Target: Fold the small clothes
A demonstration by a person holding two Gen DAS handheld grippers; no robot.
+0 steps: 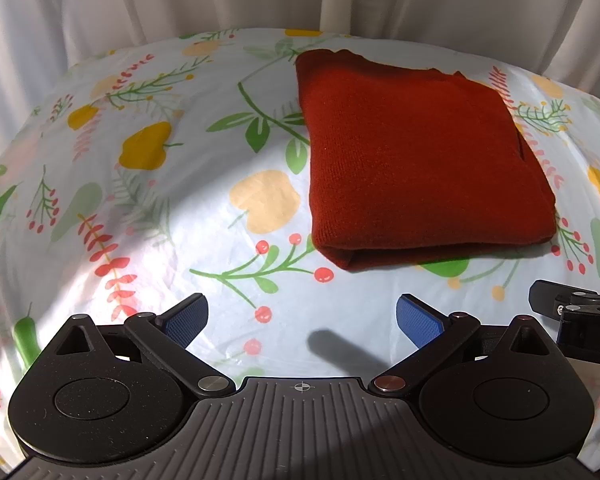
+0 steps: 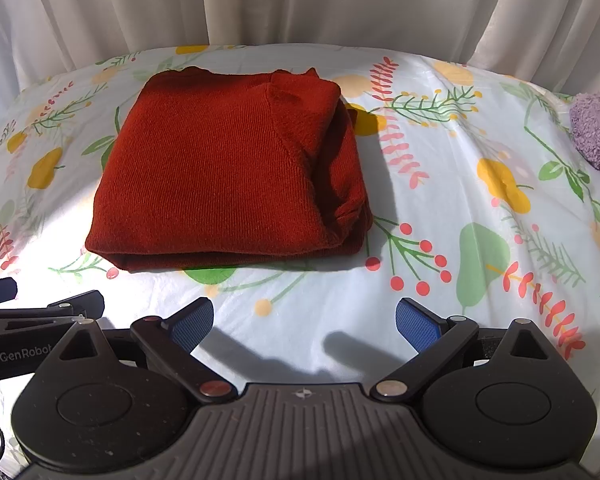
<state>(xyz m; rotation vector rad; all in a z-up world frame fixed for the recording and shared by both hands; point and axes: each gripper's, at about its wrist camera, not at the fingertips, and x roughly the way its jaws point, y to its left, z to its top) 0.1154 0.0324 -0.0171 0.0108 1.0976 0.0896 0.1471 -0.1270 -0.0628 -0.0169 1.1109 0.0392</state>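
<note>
A white curtain (image 1: 140, 8) hangs far beyond both tongs, behind the floral sheet (image 1: 148, 208) that spreads under them. The rust-red knit garment (image 2: 220, 172) lies folded into a flat rectangle on the sheet, ahead of the right gripper (image 2: 304, 320) and slightly to its left, ahead-right of the left gripper (image 1: 302, 318). A fuzzy purple item (image 2: 596, 136) sits far right. Both tongs hover with blue pads (image 1: 418, 322) spread wide apart, holding nothing
</note>
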